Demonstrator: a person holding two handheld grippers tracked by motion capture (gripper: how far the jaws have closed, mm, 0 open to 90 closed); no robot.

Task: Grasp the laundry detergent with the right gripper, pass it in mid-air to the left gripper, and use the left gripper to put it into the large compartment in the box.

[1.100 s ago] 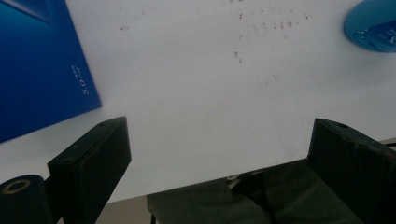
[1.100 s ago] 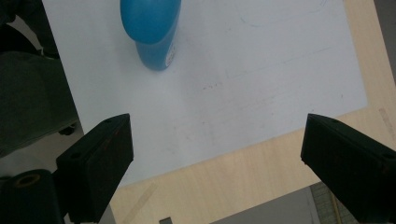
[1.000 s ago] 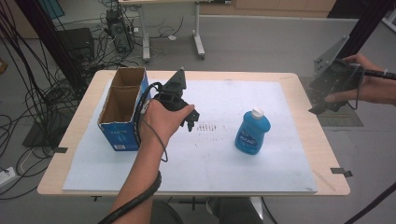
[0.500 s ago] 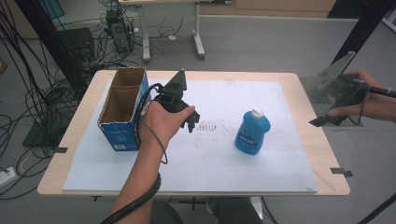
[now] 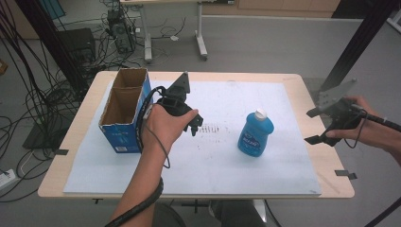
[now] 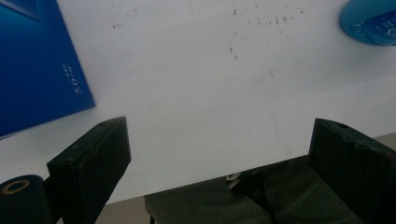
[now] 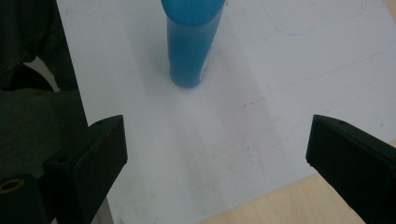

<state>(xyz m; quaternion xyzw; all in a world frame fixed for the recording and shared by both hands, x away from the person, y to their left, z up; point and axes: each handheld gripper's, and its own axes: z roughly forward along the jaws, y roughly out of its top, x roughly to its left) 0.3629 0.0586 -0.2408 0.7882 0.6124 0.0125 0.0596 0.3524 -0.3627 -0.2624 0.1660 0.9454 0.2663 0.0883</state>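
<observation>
A blue bottle with a white cap (image 5: 255, 135) stands upright on the white sheet (image 5: 227, 161), right of centre. An open-topped blue cardboard box (image 5: 124, 111) stands at the left. My left gripper (image 5: 195, 126) hovers between box and bottle, pointing down, open and empty. In the left gripper view (image 6: 215, 163) the box (image 6: 37, 60) is at the upper left and the bottle (image 6: 369, 23) at the top right. My right gripper (image 5: 313, 126) is at the table's right edge, open; its jaws have just been opening with nothing between them. The right gripper view (image 7: 215, 163) looks at the bottle (image 7: 191, 42) ahead.
The wooden table (image 5: 302, 85) shows around the sheet, with black tape marks near its edges. Cables and equipment lie on the floor at the left and behind the table. Another table's leg (image 5: 201, 33) stands farther back.
The right hand has come down and in towards the table's right edge, bringing its gripper lower. The left hand and gripper, the bottle and the box have stayed put.
</observation>
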